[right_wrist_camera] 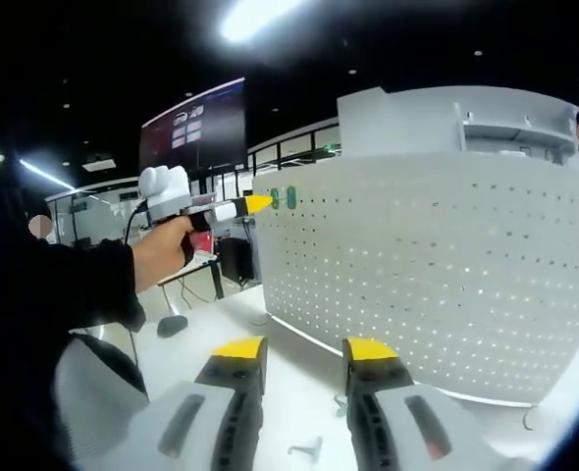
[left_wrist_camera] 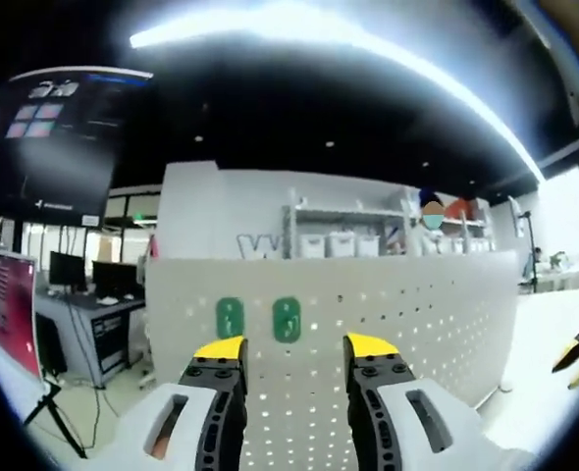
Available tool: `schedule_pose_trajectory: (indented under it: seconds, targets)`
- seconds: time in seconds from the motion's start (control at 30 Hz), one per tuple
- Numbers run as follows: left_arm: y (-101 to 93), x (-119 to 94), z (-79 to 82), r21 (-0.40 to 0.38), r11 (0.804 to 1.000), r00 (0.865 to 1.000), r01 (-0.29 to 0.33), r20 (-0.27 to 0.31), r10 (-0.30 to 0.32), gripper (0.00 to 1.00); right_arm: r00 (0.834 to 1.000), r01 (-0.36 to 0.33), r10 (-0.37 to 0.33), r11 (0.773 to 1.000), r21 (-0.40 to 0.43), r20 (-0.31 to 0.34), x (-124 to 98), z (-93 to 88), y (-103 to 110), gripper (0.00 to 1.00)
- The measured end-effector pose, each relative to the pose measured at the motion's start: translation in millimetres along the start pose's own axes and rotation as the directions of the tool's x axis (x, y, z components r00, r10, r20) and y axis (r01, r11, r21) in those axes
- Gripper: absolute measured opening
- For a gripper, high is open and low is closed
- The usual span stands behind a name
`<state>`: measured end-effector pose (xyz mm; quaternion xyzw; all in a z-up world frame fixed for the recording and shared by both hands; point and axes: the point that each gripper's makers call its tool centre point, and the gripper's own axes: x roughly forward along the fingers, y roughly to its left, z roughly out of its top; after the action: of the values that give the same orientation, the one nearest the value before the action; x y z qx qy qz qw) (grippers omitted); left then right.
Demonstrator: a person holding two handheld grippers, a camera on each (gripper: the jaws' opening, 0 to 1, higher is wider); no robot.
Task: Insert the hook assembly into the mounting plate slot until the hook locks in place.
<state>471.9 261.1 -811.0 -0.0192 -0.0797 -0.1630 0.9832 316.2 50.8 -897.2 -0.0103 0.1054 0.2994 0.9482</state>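
Note:
A white perforated mounting plate [left_wrist_camera: 397, 314] stands upright in front of my left gripper [left_wrist_camera: 294, 347]. Two green hook pieces [left_wrist_camera: 230, 318] [left_wrist_camera: 287, 319] sit side by side on the plate's upper left part, just above the yellow jaw tips. The left jaws are open with nothing between them. In the right gripper view the same plate [right_wrist_camera: 437, 265] fills the right side, and the green hooks [right_wrist_camera: 290, 197] sit near its top left corner. There the left gripper [right_wrist_camera: 255, 204], held by a hand [right_wrist_camera: 162, 250], points at them. My right gripper [right_wrist_camera: 305, 349] is open and empty over the white table.
The white table [right_wrist_camera: 289, 373] carries a small metal piece [right_wrist_camera: 309, 449] near my right jaws. A dark wall screen [left_wrist_camera: 59, 137], desks with monitors [left_wrist_camera: 93, 280] and a tripod leg [left_wrist_camera: 59, 422] stand at the left. Shelves with white bins [left_wrist_camera: 343, 240] rise behind the plate.

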Motion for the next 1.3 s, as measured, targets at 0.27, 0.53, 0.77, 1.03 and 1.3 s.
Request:
schedule_pose_trajectory:
  seconds: [0.27,0.53,0.77,1.03,1.3]
  targets:
    - [-0.6,-22,4.8,-0.010,1.000,1.000,0.000,0.001,0.000,0.40,1.000,0.016,-0.016,1.000,0.004,-0.001,-2,-2.8,-5,0.28]
    - [-6.2,-49,1.2,-0.016,1.000,1.000,0.005,-0.014,-0.005,0.39,0.999,0.026,-0.026,1.000,0.013,-0.030,0,-17.1,-12,0.27]
    - [-8.8,-69,-3.0,-0.042,0.999,1.000,0.016,-0.022,-0.017,0.40,0.997,0.041,-0.040,0.999,0.016,-0.064,8,-29.7,-23,0.27]
    - [-16.3,-88,-3.0,-0.031,0.999,0.999,0.041,-0.033,-0.042,0.39,0.995,0.037,-0.035,0.999,0.020,-0.097,22,-41.4,-29,0.26]
    - [-32.8,-106,-15.5,-0.017,0.997,0.995,0.079,-0.062,-0.080,0.39,0.987,0.036,-0.031,0.999,0.033,-0.157,38,-65.8,-38,0.26]
